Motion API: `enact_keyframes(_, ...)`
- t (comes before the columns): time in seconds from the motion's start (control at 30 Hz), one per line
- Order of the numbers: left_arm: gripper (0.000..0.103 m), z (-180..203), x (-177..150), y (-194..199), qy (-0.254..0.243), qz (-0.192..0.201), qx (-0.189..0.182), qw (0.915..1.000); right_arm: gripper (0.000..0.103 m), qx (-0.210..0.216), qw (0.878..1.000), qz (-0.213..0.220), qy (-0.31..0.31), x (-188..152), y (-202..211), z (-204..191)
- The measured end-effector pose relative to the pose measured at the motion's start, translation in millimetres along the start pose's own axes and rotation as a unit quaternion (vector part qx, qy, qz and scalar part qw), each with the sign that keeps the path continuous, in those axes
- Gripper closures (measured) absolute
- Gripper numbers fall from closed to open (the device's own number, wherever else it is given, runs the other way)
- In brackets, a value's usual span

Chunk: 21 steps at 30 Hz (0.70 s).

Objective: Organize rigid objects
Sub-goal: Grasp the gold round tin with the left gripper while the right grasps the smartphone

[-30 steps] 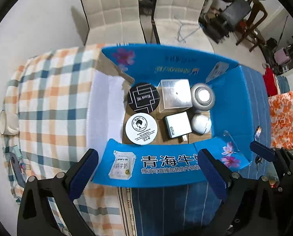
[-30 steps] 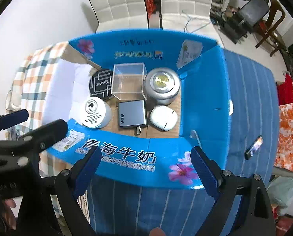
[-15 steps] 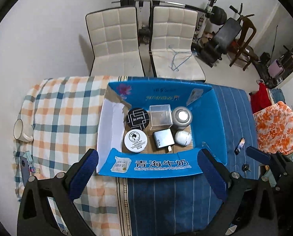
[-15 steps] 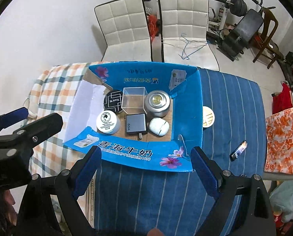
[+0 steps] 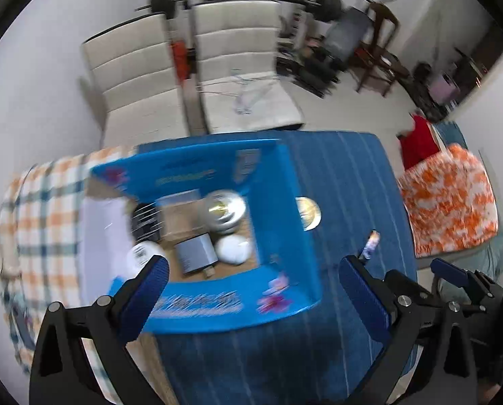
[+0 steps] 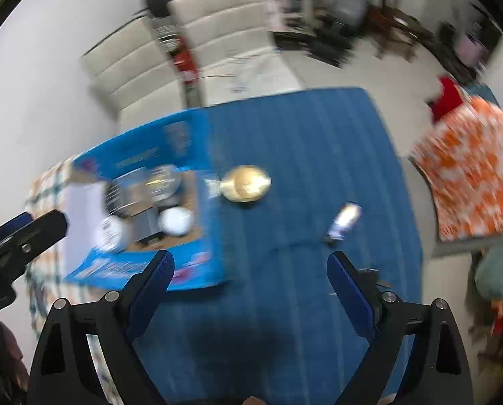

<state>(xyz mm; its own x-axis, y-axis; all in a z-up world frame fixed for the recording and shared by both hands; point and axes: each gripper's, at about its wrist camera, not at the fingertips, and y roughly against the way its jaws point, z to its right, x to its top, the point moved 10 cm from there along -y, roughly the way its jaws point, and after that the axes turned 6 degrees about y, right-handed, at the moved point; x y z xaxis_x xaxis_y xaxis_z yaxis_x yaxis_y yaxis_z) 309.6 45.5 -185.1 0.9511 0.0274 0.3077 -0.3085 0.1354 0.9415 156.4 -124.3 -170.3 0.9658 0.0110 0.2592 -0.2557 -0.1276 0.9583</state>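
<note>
Nearby, gold disc, perhaps lighter

Motion blur smears both views. Print on the box flaps is unreadable. The white jar sits partly hidden behind a left hand-held gripper finger. The small item on the desk is unidentifiable.

Blue box open, tins and charger inside. Gold round tin just beside it; small lighter-like stick apart.
</note>
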Motion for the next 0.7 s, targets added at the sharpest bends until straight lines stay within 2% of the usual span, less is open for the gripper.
enact_keyframes(0.13,0.000,51,27,-44,-0.066,-0.017,0.026,0.9973,0.009,-0.020,0.998,-0.025,-0.062,-7,-37,72)
enact_keyframes(0.27,0.000,92,48,-106,-0.137,-0.069,0.049,0.9869,0.009,-0.016,0.992,-0.057,-0.109,-10,-89,121)
enact_keyframes(0.33,0.000,105,53,-144,-0.168,-0.113,0.065,0.9771,0.009,-0.001,0.989,-0.076,-0.126,-11,-116,134)
enact_keyframes(0.47,0.000,113,48,-201,-0.197,-0.200,0.075,0.9569,0.009,-0.005,0.986,-0.112,-0.123,-16,-155,152)
enact_keyframes(0.7,0.000,116,29,-258,-0.232,-0.284,0.122,0.9224,0.009,0.005,0.984,-0.133,-0.120,-23,-182,163)
